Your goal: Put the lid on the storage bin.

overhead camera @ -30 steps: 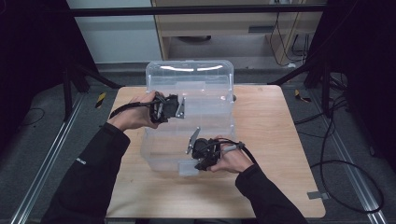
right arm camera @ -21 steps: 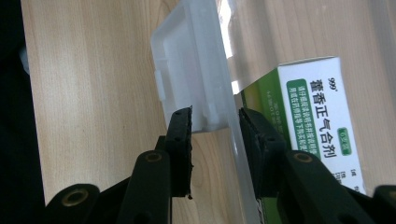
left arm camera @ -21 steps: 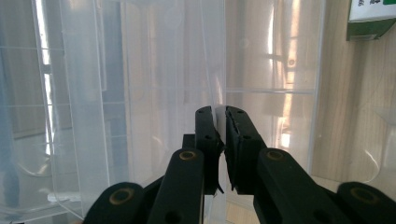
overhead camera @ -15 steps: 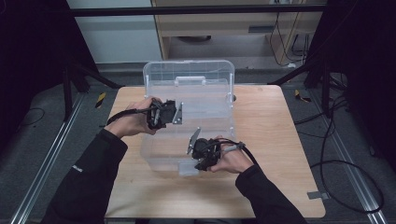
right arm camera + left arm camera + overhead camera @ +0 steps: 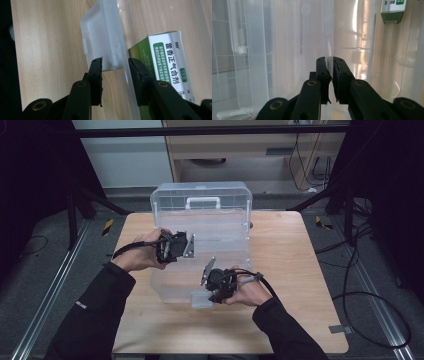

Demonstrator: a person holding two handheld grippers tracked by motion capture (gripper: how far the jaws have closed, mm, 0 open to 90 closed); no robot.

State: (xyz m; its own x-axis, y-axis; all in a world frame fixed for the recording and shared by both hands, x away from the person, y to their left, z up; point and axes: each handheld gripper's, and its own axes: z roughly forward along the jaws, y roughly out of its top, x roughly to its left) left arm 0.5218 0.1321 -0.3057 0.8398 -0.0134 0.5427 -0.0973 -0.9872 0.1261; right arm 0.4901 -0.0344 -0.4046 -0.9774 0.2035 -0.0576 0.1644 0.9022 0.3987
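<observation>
On the tabletop (image 5: 310, 270), the clear storage box (image 5: 210, 255) stands with its lid raised; the left tongs (image 5: 330, 72) pinch a thin clear wall edge, the right tongs (image 5: 115, 67) straddle the front latch (image 5: 100, 37), contact unclear, and a green-white carton (image 5: 167, 57) is cut off.

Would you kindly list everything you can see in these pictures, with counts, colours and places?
Storage box: one, clear plastic, lid raised, middle of the table.
Box handle: one, white, on the upright lid.
Front latch: one, translucent white, on the box's near wall.
Carton: one, green and white with printed text, inside the box behind the near wall.
Table: one, light wood, under the box.
Cables: several, black, on the floor to the right.
Left gripper: one, black, fingers shut on the box's thin clear wall.
Right gripper: one, black, fingers either side of the near wall and latch; contact unclear.
Hands: two, dark sleeves, from the bottom edge.
</observation>
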